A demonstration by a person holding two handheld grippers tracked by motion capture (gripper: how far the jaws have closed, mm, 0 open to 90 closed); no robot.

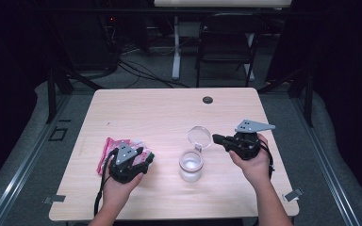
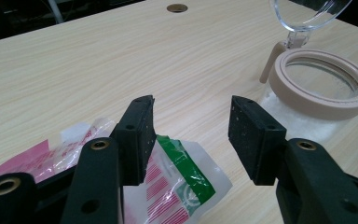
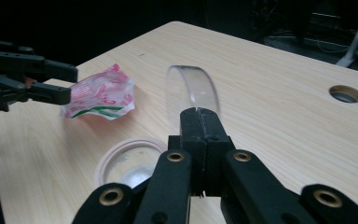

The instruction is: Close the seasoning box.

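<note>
A clear jar (image 1: 191,165) with a beige rim (image 2: 324,95) stands at the middle of the table and holds something white. Its clear round lid (image 1: 199,136) is tipped up behind it on a beige hinge strap (image 2: 271,60). My right gripper (image 1: 215,139) is shut on the edge of that lid (image 3: 192,88), with the jar rim (image 3: 126,158) below it. A red, white and green plastic packet (image 1: 117,147) lies at the left. My left gripper (image 2: 191,121) stands open just over the packet (image 2: 182,182), which lies partly under one jaw. My left gripper (image 3: 28,79) sits beside the packet (image 3: 102,93).
A round cable hole (image 1: 208,100) sits near the table's far edge. Beyond the table (image 1: 136,108) stand a black chair (image 1: 228,42) and a white desk leg (image 1: 175,52). The person's forearms enter over the near edge.
</note>
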